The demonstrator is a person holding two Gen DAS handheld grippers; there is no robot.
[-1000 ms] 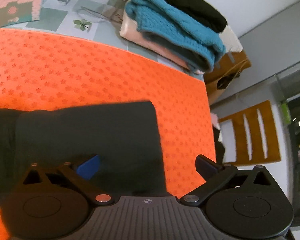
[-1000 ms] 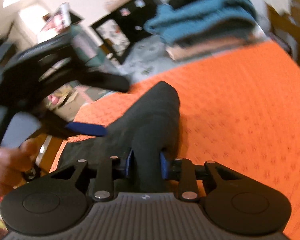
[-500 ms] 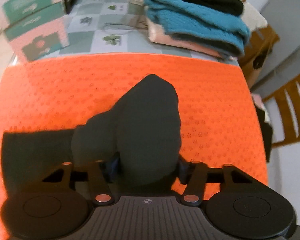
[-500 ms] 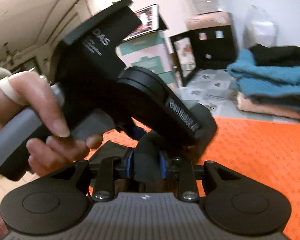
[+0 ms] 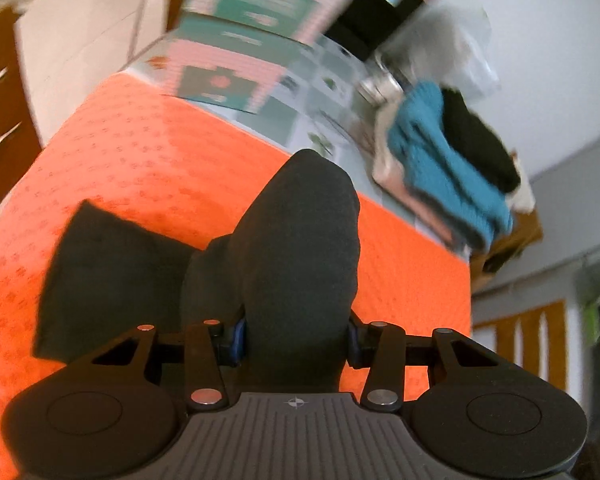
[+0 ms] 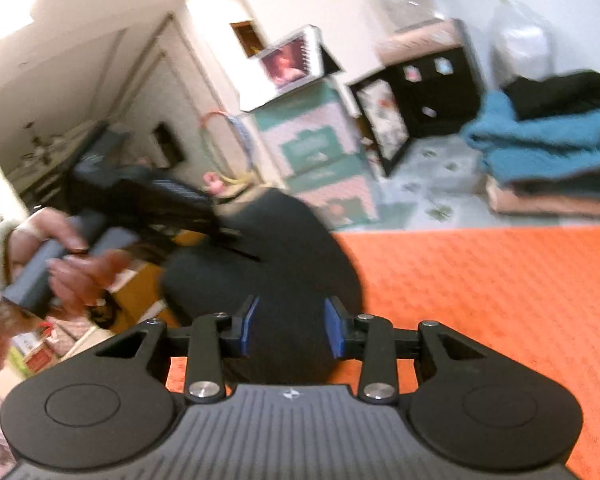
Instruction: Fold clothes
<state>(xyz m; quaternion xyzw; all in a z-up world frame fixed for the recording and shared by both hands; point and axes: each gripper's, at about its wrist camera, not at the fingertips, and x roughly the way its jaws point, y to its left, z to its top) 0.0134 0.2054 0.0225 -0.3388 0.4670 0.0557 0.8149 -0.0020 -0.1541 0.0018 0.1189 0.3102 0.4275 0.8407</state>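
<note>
Dark garment [image 5: 296,264] is bunched up and lifted at one end off the orange mat [image 5: 148,168] on the desk, with another part of it lying flat on the mat off to the side. The left gripper [image 5: 296,338] has its fingers closed in on a thick fold of the fabric, pretty clearly pinching it. The right gripper [image 6: 291,326] has its blue-padded fingers [image 6: 334,334] set partway apart with cloth sitting between them; from that view I honestly can't tell if they're squeezing it or just straddling it. You can see the person's left hand [image 6: 76,264] on the other tool's handle just beside the bundle, so both grips are close together on the same lump. My read is they're mid-fold, carrying an edge over. To do it well I'd keep both grips level, move them together so the cloth doesn't twist, and lay the raised part squarely over the flat part so the edges line up. The stack of folded clothes [image 5: 452,168] sits at the far end of the desk, well apart.
</note>
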